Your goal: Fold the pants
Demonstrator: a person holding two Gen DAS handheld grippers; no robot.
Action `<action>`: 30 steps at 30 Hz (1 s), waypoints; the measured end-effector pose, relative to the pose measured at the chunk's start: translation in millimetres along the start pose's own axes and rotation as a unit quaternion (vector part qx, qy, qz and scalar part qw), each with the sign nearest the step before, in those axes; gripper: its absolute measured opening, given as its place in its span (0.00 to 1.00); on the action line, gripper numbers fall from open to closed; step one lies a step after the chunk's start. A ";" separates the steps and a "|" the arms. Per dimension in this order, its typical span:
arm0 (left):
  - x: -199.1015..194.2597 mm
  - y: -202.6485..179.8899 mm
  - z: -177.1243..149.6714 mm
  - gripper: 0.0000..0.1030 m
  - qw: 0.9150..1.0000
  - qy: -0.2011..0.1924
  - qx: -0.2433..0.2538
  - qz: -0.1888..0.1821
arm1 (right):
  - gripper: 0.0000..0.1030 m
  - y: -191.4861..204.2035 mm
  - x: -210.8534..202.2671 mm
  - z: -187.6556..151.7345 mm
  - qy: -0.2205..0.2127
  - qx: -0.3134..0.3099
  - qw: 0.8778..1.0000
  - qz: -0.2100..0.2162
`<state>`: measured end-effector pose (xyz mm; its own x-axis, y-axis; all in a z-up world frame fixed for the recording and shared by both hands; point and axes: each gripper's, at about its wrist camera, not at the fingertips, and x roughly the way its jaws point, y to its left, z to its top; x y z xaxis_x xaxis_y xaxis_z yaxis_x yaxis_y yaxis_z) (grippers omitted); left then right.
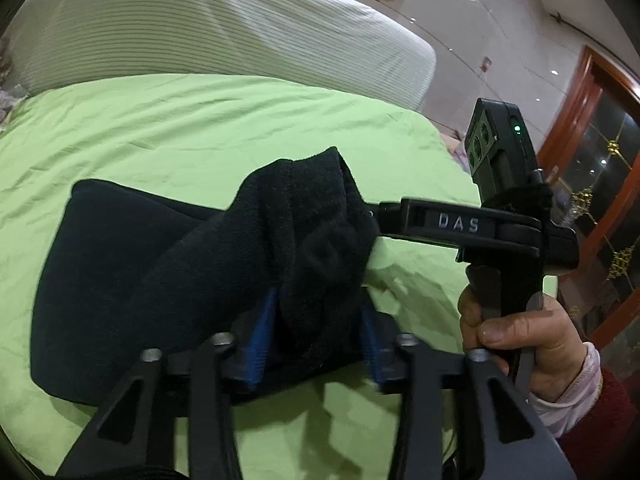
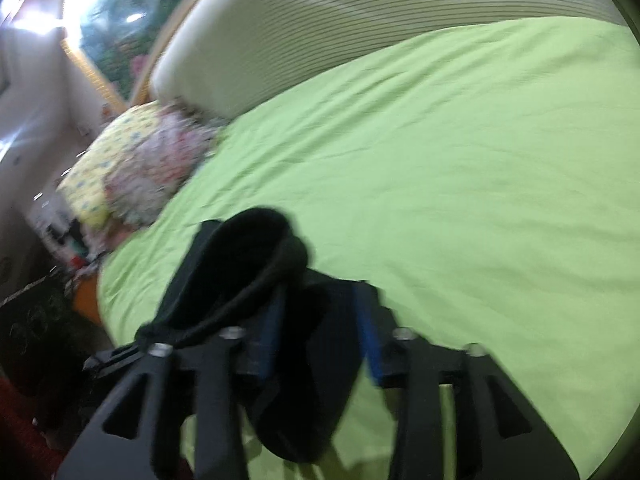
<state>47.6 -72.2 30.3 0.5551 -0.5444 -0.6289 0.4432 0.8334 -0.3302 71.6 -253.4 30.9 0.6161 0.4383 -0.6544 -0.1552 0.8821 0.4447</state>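
Note:
The black pants (image 1: 168,276) lie partly folded on the green bedsheet (image 1: 200,128). My left gripper (image 1: 320,320) is shut on a raised bunch of the pants, cloth between its blue pads (image 1: 262,336). My right gripper (image 1: 374,220) comes in from the right, held by a hand (image 1: 532,344), its tips buried in the same bunch. In the blurred right wrist view, the right gripper (image 2: 320,332) is shut on black pants cloth (image 2: 248,272), lifted above the sheet (image 2: 440,160).
A white striped headboard cushion (image 1: 224,28) stands behind the bed. A floral pillow (image 2: 136,168) lies at the bed's far left corner in the right wrist view. A wooden door frame (image 1: 580,120) and a glass cabinet are at the right.

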 end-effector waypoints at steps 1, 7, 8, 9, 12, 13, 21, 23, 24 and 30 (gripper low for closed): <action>-0.7 0.0 -1.3 0.56 1.000 0.003 -0.001 -0.009 | 0.55 -3.3 -4.4 -2.3 -0.005 0.013 1.000 -0.013; -12.0 1.2 -6.7 0.57 1.000 0.014 0.007 -0.023 | 0.57 -9.0 -31.7 -14.6 -0.041 0.064 0.996 -0.051; -16.1 2.5 -6.1 0.58 1.000 0.014 0.005 -0.027 | 0.59 -8.2 -38.2 -16.8 -0.052 0.068 0.995 -0.059; -21.4 4.5 -5.1 0.59 0.999 0.012 0.003 -0.033 | 0.61 -7.2 -42.1 -17.4 -0.060 0.070 0.994 -0.062; -33.6 10.9 -1.4 0.65 1.000 -0.001 -0.004 -0.029 | 0.68 -2.1 -51.5 -20.1 -0.077 0.077 0.991 -0.074; -36.8 14.4 -1.1 0.67 1.000 -0.004 -0.008 -0.023 | 0.69 1.4 -53.2 -21.4 -0.079 0.076 0.991 -0.077; -52.8 69.7 18.9 0.67 0.996 -0.030 -0.067 0.042 | 0.74 45.9 -63.6 -30.6 -0.099 0.031 0.988 -0.113; -53.1 80.0 23.5 0.68 0.995 -0.032 -0.072 0.063 | 0.77 59.3 -65.7 -32.1 -0.111 0.013 0.986 -0.124; -52.2 85.3 25.2 0.69 0.994 -0.031 -0.075 0.072 | 0.78 66.5 -65.4 -33.1 -0.116 0.004 0.984 -0.135; -54.0 117.7 26.8 0.69 0.990 -0.025 -0.107 0.090 | 0.79 95.8 -58.5 -36.5 -0.141 -0.053 0.968 -0.201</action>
<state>88.7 52.7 44.3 0.6478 -0.3848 -0.6575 0.1782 0.9157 -0.3602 -7.6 -188.3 89.5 0.8269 0.0041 -0.5624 0.0716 0.9911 0.1125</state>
